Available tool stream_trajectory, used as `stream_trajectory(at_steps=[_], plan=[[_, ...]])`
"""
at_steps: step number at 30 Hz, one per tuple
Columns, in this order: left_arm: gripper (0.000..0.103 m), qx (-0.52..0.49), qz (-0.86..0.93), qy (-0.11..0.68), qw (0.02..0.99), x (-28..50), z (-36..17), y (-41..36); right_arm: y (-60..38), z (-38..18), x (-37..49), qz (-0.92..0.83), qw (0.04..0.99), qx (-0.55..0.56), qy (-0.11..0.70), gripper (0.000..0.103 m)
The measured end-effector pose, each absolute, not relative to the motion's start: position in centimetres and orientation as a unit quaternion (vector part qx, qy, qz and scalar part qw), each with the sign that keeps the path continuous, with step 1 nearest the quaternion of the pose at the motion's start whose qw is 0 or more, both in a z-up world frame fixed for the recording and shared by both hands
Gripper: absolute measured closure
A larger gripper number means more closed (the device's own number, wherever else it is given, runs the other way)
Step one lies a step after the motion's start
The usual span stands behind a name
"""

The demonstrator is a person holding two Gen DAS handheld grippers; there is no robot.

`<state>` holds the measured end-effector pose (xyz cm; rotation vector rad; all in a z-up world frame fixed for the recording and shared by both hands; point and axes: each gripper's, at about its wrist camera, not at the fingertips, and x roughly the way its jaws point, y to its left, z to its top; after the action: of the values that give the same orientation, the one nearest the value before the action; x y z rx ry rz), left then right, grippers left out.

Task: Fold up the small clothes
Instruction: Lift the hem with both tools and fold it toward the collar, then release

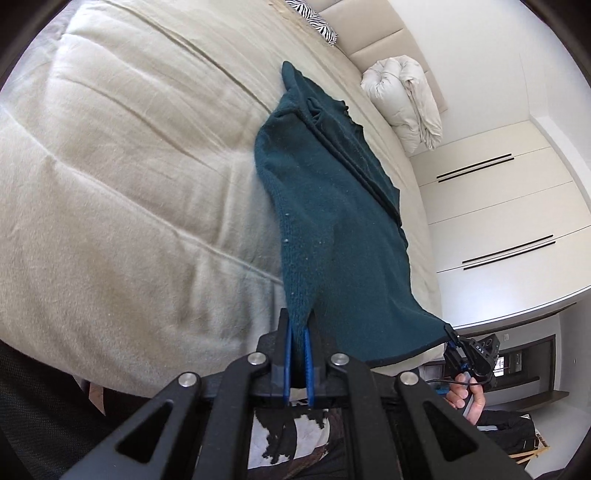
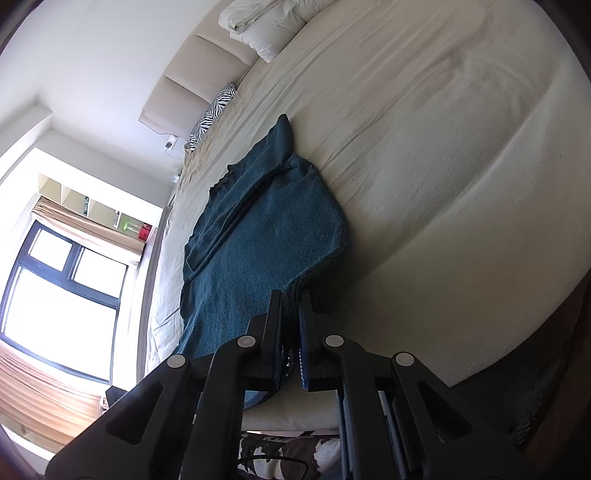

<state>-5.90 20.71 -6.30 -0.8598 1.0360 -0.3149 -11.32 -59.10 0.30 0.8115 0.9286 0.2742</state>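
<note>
Both grippers at the near edge of the bed (image 1: pixel 122 155), each gripping one near corner of a dark teal knit sweater (image 1: pixel 332 206). Left gripper (image 1: pixel 298 332): jaws clenched, a pinch of knit hem drawn to a point between the blue pads. Right gripper (image 2: pixel 291 306): jaws likewise clamped on the ribbed hem at the opposite corner; it also shows at the right edge of the left wrist view, with the person's hand (image 1: pixel 467 397) under it. The sweater lies lengthwise down the beige sheet, far end with the neck and a peaked bit of cloth resting flat, near hem lifted slightly off the mattress and pulled toward the person. One long side already looks doubled inward, a ridge of layered edges running along the length; whether a sleeve is tucked beneath, cannot tell. Rolled duvet (image 1: pixel 406 103) at the headboard and a zebra pillow (image 1: pixel 317 22) sit well apart from the work. Judgement: the step in hand is the hem-to-neck fold, or a last tensioning before it. Next move calls for both grippers rising together, keeping the hem taut and level between them, carrying it forward over the body toward the neck, laying it down square, then letting go. Uneven lift would skew the fold; slack would let the doubled side slip open.
</note>
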Motion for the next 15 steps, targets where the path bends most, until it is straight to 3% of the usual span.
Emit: stream_trajectory(at_steps=[15], plan=[[0.097,-0.433,-0.188,0.373,0.799,2.0,0.5,22.4,-57.4,6.3,-3.6,0.156,0.844,0.341,0.384,0.096]])
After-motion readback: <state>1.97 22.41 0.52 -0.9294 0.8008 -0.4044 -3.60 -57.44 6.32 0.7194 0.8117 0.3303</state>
